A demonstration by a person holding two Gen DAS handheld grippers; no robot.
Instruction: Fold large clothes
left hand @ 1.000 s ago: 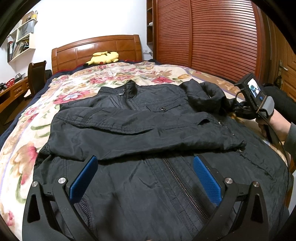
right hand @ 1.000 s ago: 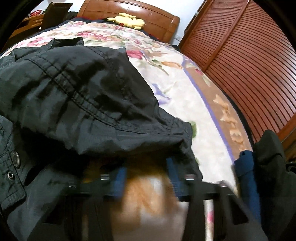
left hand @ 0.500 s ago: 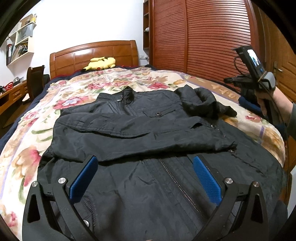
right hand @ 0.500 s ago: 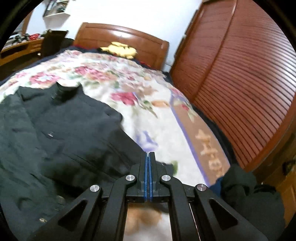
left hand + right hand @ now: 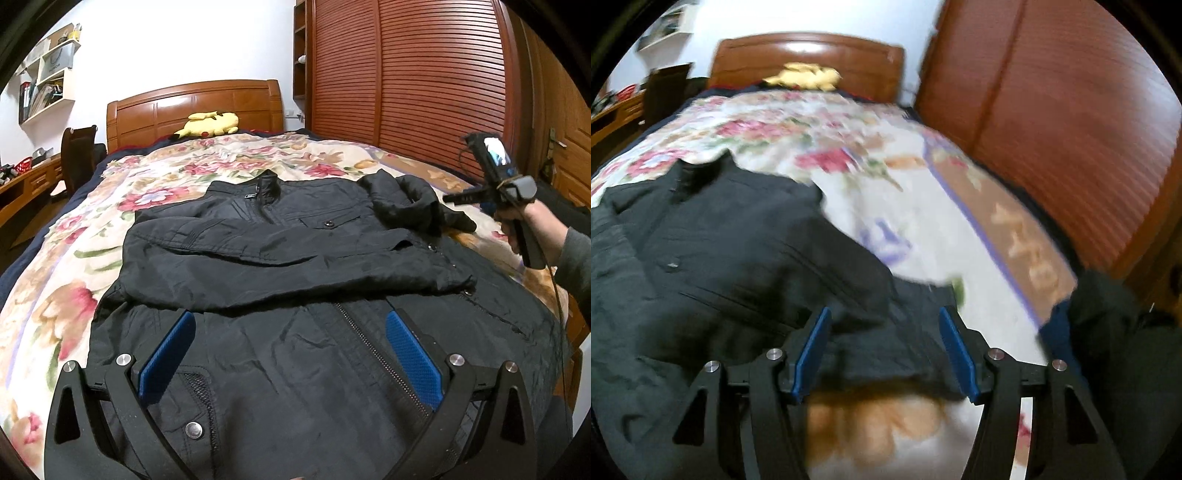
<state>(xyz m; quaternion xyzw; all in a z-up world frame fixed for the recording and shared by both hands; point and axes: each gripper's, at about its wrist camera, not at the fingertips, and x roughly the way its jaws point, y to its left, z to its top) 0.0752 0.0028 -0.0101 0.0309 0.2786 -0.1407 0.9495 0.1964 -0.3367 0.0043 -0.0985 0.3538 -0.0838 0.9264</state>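
One black jacket [image 5: 295, 266] lies front-up across a bed covered by a floral quilt [image 5: 59, 280], its collar pointing to 12 o'clock toward the wooden headboard [image 5: 192, 107], and one sleeve folded across the chest. The other sleeve [image 5: 413, 203] sits bunched at about 2 o'clock of the collar. A yellow plush toy [image 5: 208, 124] rests against the headboard. Reddish slatted wardrobe doors [image 5: 436, 81] fill the wall at 1 to 3 o'clock; white wall shelves [image 5: 48, 85] and a desk with a chair [image 5: 77, 155] stand at 9 to 10 o'clock. The left gripper [image 5: 291, 350] hangs over the jacket's lower hem at 6 o'clock, its blue pads spread wide, nothing between them. The right gripper [image 5: 886, 347], held in a hand [image 5: 524, 225] at 3 o'clock, is opening its jaws above the bunched sleeve's edge, gripping nothing; its view is blurred.
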